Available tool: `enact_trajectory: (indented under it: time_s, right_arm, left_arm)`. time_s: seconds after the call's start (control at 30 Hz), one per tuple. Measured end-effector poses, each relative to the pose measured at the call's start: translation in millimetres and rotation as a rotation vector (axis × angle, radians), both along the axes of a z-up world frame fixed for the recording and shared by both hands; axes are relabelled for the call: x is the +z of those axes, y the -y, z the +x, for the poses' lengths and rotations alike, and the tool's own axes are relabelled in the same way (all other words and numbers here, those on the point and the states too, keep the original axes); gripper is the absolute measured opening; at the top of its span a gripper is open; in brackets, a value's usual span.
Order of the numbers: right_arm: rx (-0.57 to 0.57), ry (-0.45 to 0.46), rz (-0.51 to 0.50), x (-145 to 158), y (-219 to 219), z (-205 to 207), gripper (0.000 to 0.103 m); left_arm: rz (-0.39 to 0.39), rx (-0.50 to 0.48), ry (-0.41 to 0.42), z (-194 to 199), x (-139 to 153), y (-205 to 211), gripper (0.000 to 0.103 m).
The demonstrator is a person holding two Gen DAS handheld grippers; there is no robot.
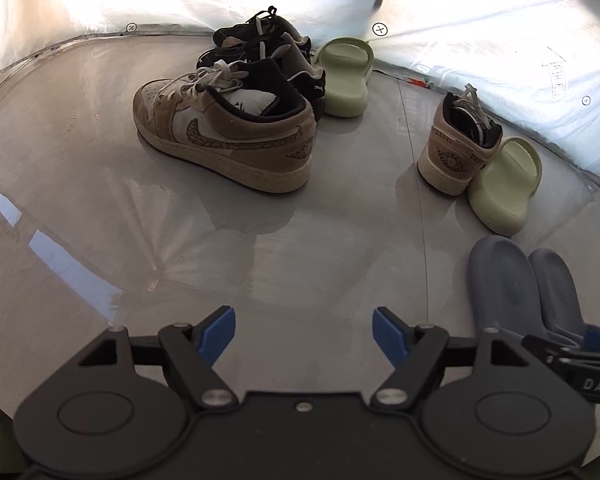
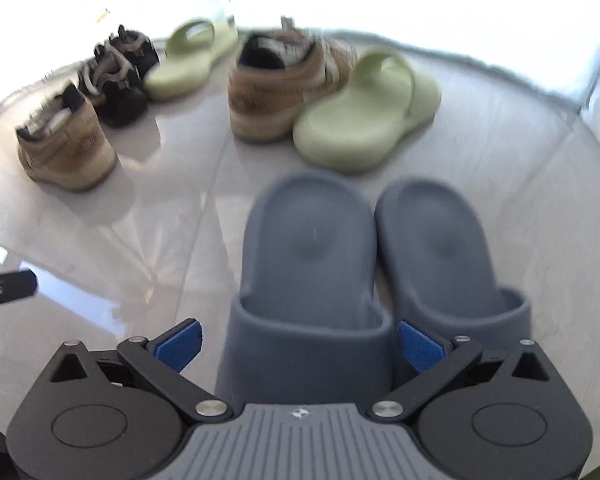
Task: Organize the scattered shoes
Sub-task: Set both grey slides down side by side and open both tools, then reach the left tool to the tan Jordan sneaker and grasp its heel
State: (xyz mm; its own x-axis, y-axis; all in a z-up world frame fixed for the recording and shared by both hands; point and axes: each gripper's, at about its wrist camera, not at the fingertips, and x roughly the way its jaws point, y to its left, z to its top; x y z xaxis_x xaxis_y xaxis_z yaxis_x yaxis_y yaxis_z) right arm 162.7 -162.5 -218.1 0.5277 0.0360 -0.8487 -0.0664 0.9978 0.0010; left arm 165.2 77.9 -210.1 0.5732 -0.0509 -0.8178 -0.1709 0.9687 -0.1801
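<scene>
My left gripper hangs open over bare glossy floor with nothing between its blue pads. One tan sneaker stands ahead of it, in front of two black sneakers and a pale green slide. To the right, the other tan sneaker touches a second green slide. Two grey slides lie side by side, toes pointing away. My right gripper is open and straddles the strap of the left grey slide, pads apart from it. This view is motion-blurred.
A white plastic sheet printed with carrots and marks walls the far side and the right. The grey floor reflects a bright window. My left gripper's tip shows at the left edge of the right wrist view.
</scene>
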Motion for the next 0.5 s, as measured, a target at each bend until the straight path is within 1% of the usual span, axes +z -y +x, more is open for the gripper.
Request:
enact_trajectory:
  time_s: [0.03,0.07,0.1,0.17,0.2,0.3,0.33,0.5]
  right_arm:
    - [0.004,0.037,-0.003,6.1,0.6,-1.6,0.103]
    - [0.006,0.06,-0.004,9.6,1.4,-2.4,0.103]
    - [0.007,0.08,-0.003,12.4,2.2,-3.2,0.103]
    - [0.002,0.076,0.012,10.8,4.6,-2.3,0.103]
    - [-0.001,0.066,0.021,8.8,5.8,-1.3,0.103]
    - [-0.01,0.032,0.053,2.6,9.2,1.5,0.103]
    - [-0.014,0.021,0.057,1.1,9.3,2.4,0.103]
    - [-0.047,0.033,0.048,2.1,8.0,9.1,0.103]
  left_arm:
    - [-0.016,0.015,0.003,2.1,1.3,-4.0,0.076]
    - [-0.058,0.044,0.004,7.0,3.6,-12.0,0.076]
    - [-0.12,0.083,0.007,14.4,6.7,-23.1,0.076]
    - [-0.2,0.148,0.02,28.6,13.2,-40.2,0.076]
    - [-0.212,0.178,0.027,37.4,16.6,-47.0,0.076]
    - [-0.174,0.239,0.035,64.9,24.1,-59.8,0.076]
    - [-0.164,0.261,0.022,78.7,25.7,-65.4,0.076]
    - [-0.204,0.36,-0.022,125.9,22.3,-91.8,0.076]
